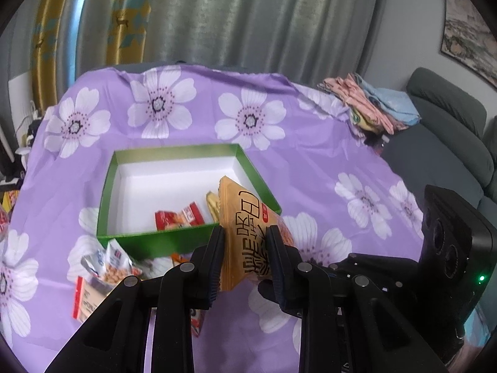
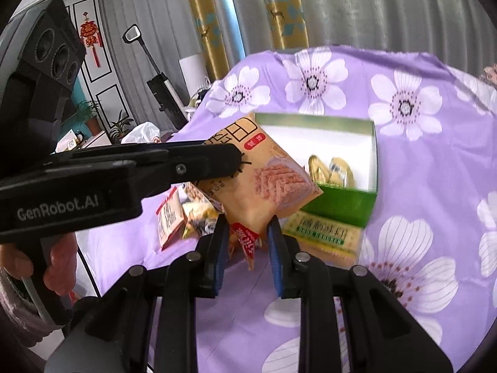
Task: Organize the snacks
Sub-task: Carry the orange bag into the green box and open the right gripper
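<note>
Over on the left, a few loose snack packets (image 1: 107, 267) lie on the purple flowered cloth (image 1: 310, 161), just in front of the green box (image 1: 161, 239). Inside the box sit a red packet (image 1: 178, 217) and some gold-wrapped pieces (image 2: 330, 169). The left claw (image 1: 245, 248) is clamped on an orange snack bag (image 1: 248, 227), holding it tilted above the box's near right corner. Further right, the right claw (image 2: 247, 242) stands partly open with nothing between its fingers, above a red wrapper (image 2: 247, 239). A green-lettered cracker pack (image 2: 323, 233) leans against the box front.
</note>
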Available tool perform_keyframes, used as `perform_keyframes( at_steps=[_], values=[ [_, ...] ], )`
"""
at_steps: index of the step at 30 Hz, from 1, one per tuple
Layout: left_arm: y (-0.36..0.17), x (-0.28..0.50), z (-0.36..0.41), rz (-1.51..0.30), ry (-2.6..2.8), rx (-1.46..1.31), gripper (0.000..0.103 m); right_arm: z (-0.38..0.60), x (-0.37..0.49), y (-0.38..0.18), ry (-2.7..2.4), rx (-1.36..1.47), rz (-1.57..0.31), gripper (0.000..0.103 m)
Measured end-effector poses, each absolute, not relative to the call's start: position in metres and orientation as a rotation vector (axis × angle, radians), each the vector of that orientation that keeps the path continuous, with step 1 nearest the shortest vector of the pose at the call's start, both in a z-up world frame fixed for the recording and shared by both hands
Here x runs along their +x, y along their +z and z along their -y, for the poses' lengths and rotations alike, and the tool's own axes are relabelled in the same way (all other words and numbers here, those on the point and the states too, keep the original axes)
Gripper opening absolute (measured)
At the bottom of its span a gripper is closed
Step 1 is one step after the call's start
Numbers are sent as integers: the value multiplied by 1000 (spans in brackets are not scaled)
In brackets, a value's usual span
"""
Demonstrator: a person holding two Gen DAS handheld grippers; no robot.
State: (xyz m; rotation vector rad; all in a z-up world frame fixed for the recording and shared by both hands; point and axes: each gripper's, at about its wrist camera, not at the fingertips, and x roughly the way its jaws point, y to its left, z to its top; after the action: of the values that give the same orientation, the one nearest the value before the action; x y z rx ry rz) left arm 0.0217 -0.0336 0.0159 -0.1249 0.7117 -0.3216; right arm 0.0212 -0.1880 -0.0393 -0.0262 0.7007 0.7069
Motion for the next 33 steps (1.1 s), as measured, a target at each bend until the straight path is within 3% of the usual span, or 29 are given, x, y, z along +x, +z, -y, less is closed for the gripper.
perform_keyframes(
  at_steps=[16, 19, 20, 30, 31, 33],
  values=[
    [38, 81, 14, -711, -292, -129, 28, 166, 77, -9, 723, -56, -635, 25],
    [27, 95, 9, -744, -292, -162, 28, 157, 86, -7, 743, -78, -624, 23],
    [23, 99, 8, -756, -324, -195, 28, 153, 91, -10, 758, -80, -632, 17],
    [-42, 163, -4, -910, -250, -222, 28, 115, 150, -65, 717, -120, -792, 14],
    [-43, 162, -9, -912, -246, -231, 29, 118, 151, -66, 710, -112, -793, 15],
    [-45, 160, -20, -913, -241, -255, 43, 127, 151, -63, 715, -72, -779, 18]
  ],
)
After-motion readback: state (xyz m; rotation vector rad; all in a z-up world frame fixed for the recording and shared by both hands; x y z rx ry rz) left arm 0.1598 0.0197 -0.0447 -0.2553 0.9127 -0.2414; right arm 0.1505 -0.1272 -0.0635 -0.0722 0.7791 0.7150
